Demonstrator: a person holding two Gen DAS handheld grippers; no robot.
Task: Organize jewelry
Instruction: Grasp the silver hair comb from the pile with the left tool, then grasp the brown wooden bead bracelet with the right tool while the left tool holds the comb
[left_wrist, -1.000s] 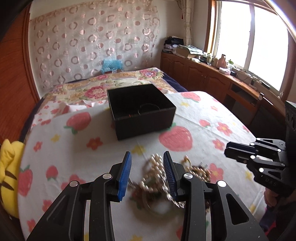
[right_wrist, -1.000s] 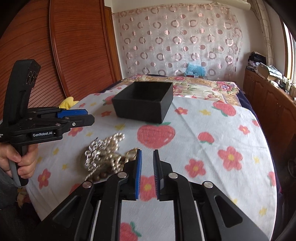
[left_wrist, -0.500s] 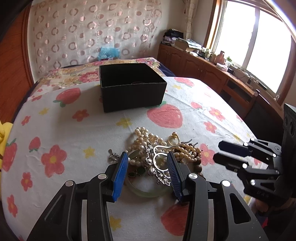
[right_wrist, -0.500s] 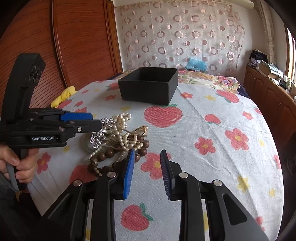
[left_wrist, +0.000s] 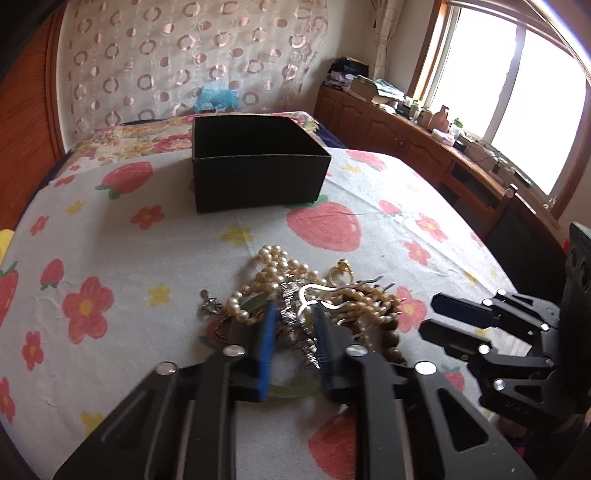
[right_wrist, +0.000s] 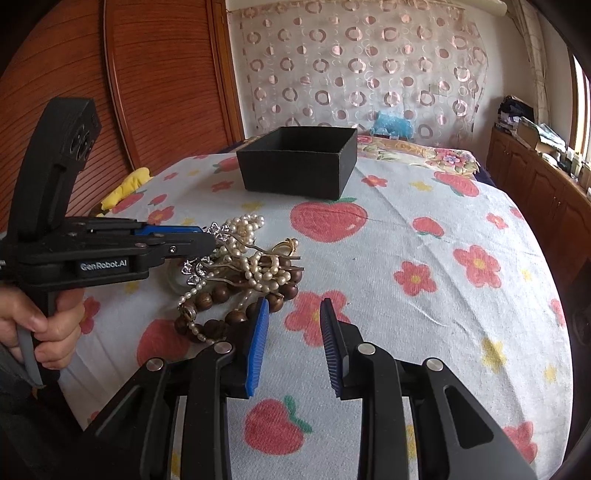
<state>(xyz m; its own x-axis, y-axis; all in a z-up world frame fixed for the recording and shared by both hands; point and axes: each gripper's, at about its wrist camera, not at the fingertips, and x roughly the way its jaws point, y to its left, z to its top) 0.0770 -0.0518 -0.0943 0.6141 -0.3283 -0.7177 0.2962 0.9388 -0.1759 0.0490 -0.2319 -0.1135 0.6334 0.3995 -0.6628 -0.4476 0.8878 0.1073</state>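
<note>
The jewelry pile (left_wrist: 306, 299) is lying on the strawberry-print surface (left_wrist: 147, 266), w/ a black box (left_wrist: 258, 166) behind it. The silver piece (left_wrist: 295, 317) is being pinched by the left tool (left_wrist: 293, 325), jaws just closing. The right tool (right_wrist: 293, 328) is being held open beside the brown beads (right_wrist: 221, 295).

One black box (left_wrist: 258, 177) near the tablecloth's (left_wrist: 388, 206) far edge; one tangled jewelry pile (left_wrist: 306, 299) near its front edge; two grippers.
</note>
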